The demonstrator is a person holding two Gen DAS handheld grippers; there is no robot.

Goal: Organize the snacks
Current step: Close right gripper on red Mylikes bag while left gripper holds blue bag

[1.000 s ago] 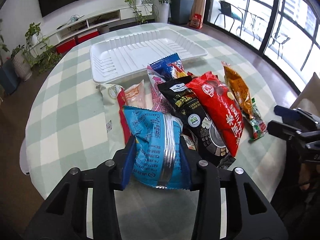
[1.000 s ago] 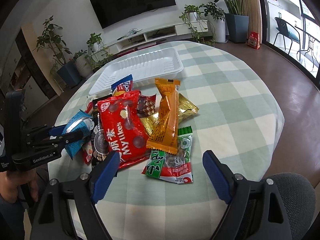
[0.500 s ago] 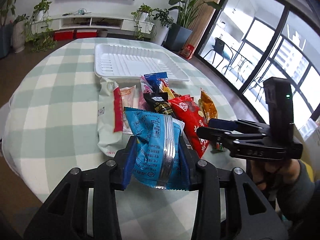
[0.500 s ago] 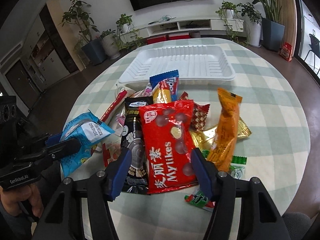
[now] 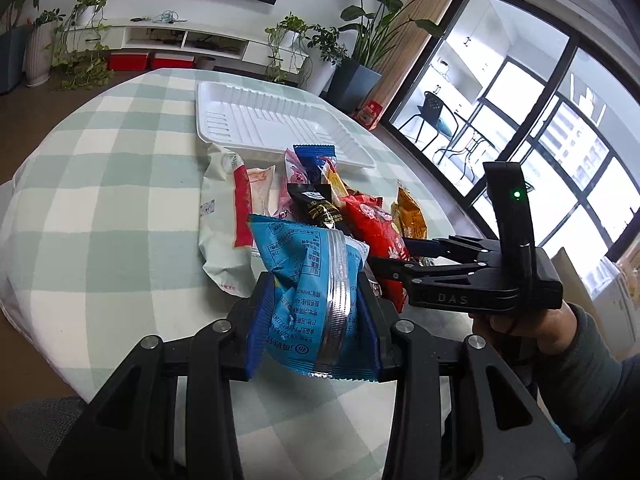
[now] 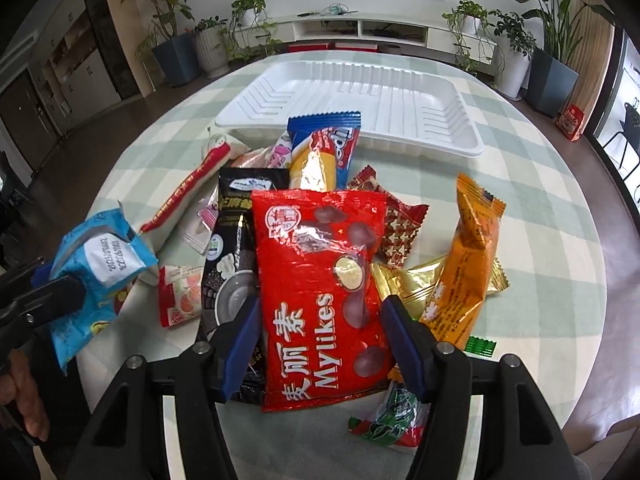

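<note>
Two grippers work over one round table (image 6: 560,208) under a green-and-white checked cloth. One white ribbed plastic tray (image 6: 400,92) sits at the far side with nothing lying inside it; a blue wrapper (image 6: 324,136) at the head of the pile overlaps its near rim.

The snacks lie in a loose heap between the tray and the grippers. Counted from the right wrist view: one red Mylikes bag (image 6: 320,280), one black packet (image 6: 232,248) partly beneath it, one orange packet (image 6: 468,264), one gold wrapper (image 6: 404,284) under the orange one, one dark red patterned packet (image 6: 396,228), one green packet (image 6: 392,420) at the near edge, one long white pouch with a red stripe (image 6: 188,196), and a few small pink and white sachets (image 6: 180,296) — their number is hard to tell where they overlap.

The left gripper (image 5: 312,320) is clamped on one light blue packet (image 5: 308,280), holding it clear of the cloth at the left of the heap. The right gripper (image 6: 320,344) straddles the near end of the red Mylikes bag; its jaws have just been closing in, and the blue pads stand at the bag's two edges — whether they press on it I cannot tell.
</note>
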